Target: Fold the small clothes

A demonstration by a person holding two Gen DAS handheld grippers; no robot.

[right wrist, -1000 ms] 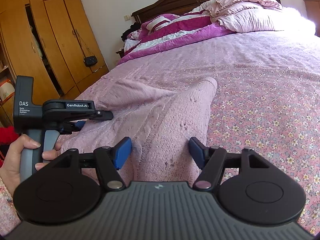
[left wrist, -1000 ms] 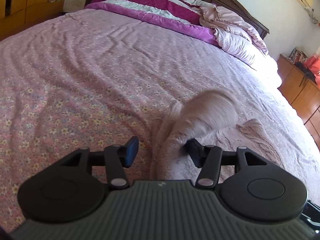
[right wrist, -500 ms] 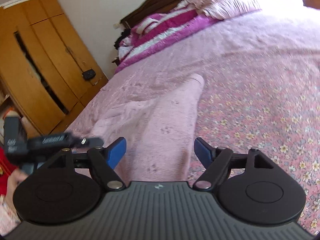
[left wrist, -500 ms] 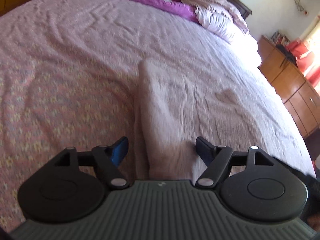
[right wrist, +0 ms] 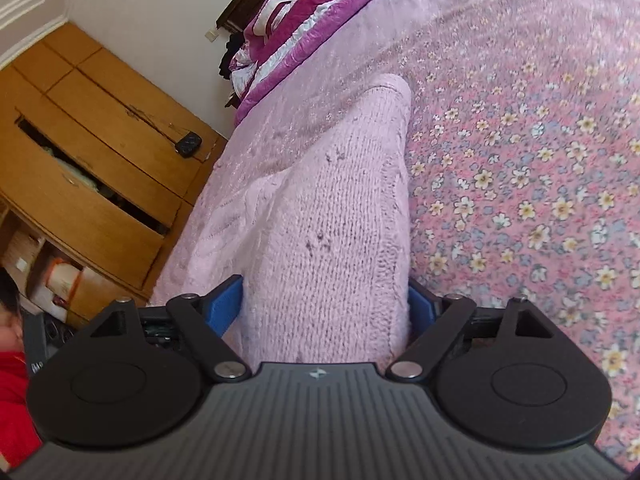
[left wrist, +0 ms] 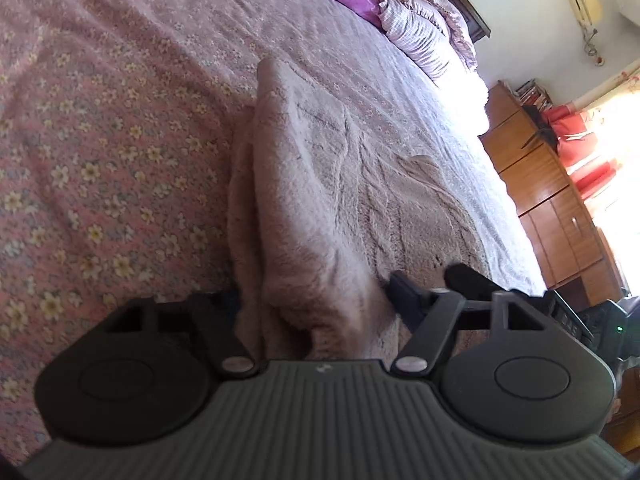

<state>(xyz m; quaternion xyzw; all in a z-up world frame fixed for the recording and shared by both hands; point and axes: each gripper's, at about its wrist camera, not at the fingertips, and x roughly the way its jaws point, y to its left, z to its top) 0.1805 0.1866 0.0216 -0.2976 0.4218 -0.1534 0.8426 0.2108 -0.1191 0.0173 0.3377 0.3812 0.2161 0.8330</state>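
A pink floral bedsheet (right wrist: 520, 184) covers the bed; a magenta quilt (right wrist: 304, 36) lies bunched at its head, wooden wardrobe (right wrist: 92, 152) alongside, wooden dresser (left wrist: 560, 200) opposite

A pale pink knitted garment (right wrist: 332, 216) is showing small dark flecks across its plain stitches in the middle of the right wrist frame; in the left wrist frame the same garment (left wrist: 316, 184) is looking duller, a greyish pink. The bedsheet (right wrist: 520, 184) is filling the right side in pink, patterned with small cream and pale blue flowers with yellow centres. At the upper middle a quilt (right wrist: 296, 36) is lying in magenta and white stripes. A wardrobe (right wrist: 92, 152) at the left is glowing honey-brown. Blue pads (right wrist: 226, 304) are standing out against the black body of the right gripper (right wrist: 326, 304). Pink-and-white checked bedding (left wrist: 420, 36) is showing at the upper right of the left wrist frame.
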